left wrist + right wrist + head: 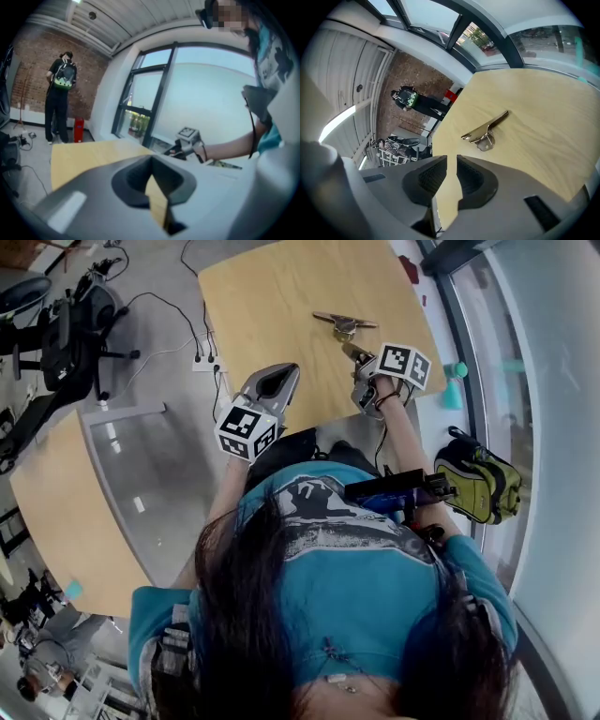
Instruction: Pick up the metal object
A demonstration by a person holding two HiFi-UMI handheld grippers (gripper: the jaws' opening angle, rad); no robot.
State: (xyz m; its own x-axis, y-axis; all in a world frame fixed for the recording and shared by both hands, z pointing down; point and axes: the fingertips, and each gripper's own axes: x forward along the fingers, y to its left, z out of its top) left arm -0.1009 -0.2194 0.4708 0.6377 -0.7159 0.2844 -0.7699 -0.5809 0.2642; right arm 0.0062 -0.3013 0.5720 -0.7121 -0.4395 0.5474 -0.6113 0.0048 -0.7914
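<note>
- Filling the upper middle of the head view, a pale wooden bench [272,306] stands beside a tall window [544,381].
- A second wooden bench [56,502] sits off to the person's left, apart from the first.
- A yellow-green bag [480,486] lies low at the person's right, close to the window.
- A standing figure [60,93] with a green backpack is far back, in front of a brick wall [33,70].
- The left gripper [281,373] hangs over the bench's near left corner. Its jaws are together with nothing in them, and it is well apart from the task's thing.
- The right gripper [351,350] points toward the far side of the bench. Its jaws are drawn almost together, with only a thin slit between them and nothing in it.
- The metal object [344,323], a shiny flat lever with a small wire loop, lies on the bench just beyond the right gripper's tips. In the right gripper view bare wood shows between the two.
</note>
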